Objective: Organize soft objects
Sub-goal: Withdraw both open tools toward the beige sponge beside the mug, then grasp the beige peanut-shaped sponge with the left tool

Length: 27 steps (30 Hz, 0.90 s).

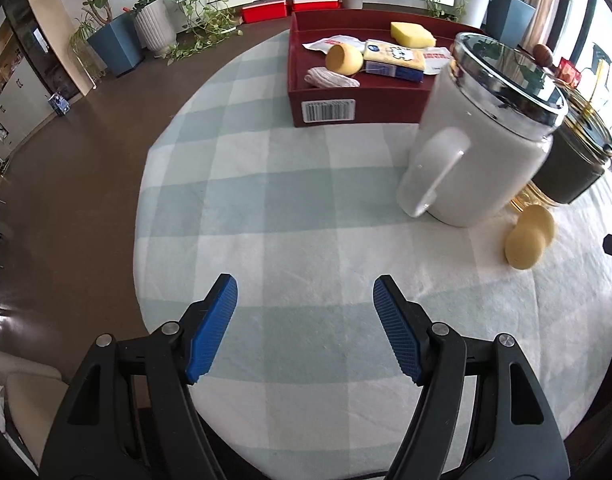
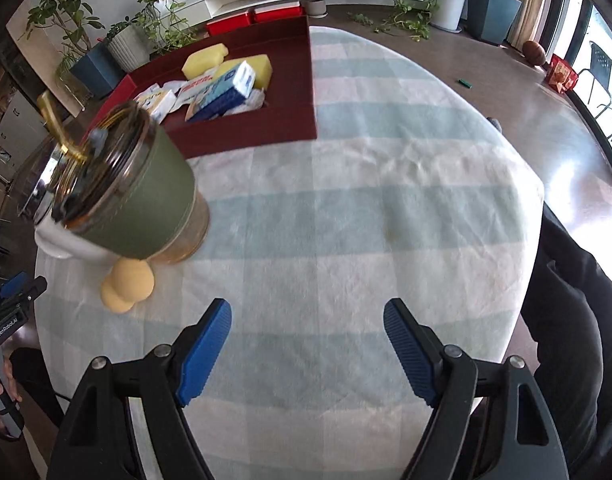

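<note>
A dark red tray (image 1: 297,80) (image 2: 289,128) at the far side of the round table holds yellow sponges (image 1: 412,35) (image 2: 203,60), tissue packs (image 1: 394,56) (image 2: 225,92), a rolled cloth (image 1: 332,78) and a yellow puff (image 1: 344,58). A peanut-shaped yellow sponge (image 1: 530,236) (image 2: 127,284) lies on the checked cloth beside the mugs. My left gripper (image 1: 306,292) hangs open over bare cloth, well left of that sponge. My right gripper (image 2: 308,316) is open too, with nothing between its blue pads (image 2: 203,356); the sponge lies to its left.
A white lidded mug (image 1: 478,160) and a green-sleeved glass tumbler (image 2: 145,200) (image 1: 570,168) stand between tray and loose sponge. The table edge (image 1: 145,208) drops to a brown floor. Potted plants and a white shelf line the far wall. A person's dark sleeve (image 2: 566,320) is at right.
</note>
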{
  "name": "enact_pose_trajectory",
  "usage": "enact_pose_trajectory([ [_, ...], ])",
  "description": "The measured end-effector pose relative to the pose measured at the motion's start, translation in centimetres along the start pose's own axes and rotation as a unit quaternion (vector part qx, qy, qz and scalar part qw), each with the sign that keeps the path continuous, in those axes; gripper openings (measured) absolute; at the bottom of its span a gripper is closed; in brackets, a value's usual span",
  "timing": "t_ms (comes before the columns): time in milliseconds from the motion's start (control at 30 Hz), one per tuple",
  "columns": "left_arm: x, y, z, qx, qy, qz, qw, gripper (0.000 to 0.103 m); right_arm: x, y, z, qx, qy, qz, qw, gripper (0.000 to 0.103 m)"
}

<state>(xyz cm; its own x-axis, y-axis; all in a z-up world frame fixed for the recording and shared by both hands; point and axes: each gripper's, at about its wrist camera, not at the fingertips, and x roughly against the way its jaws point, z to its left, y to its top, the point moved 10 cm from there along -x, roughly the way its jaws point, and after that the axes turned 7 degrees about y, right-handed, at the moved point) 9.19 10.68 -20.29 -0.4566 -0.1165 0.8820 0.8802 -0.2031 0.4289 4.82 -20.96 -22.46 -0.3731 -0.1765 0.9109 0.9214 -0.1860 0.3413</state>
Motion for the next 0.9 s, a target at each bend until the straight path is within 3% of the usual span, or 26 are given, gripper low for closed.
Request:
enact_pose_trajectory([
  [300,2.0,-1.2,-5.1,-0.033,-0.027,-0.011,0.999,0.069,-0.1,-3.9,3.4,0.011,0.03,0.014,0.999,0.081],
  [667,3.4,-0.5,-12.2,-0.1,-0.074,-0.019,0.9921,0.069,0.3,-5.4,4.5,0.013,0.039,0.019,0.999,0.081],
  [767,3.3,-0.1,-14.5,-0.115,-0.103,-0.012,0.988,0.069,0.4,-5.9,4.7,0.015,0.04,0.021,0.999,0.081],
  [900,2.7,0.8,-16.2,-0.126,-0.102,-0.012,0.9867,0.069,0.5,-6.1,4.4,0.009,0.042,0.022,0.999,0.081],
])
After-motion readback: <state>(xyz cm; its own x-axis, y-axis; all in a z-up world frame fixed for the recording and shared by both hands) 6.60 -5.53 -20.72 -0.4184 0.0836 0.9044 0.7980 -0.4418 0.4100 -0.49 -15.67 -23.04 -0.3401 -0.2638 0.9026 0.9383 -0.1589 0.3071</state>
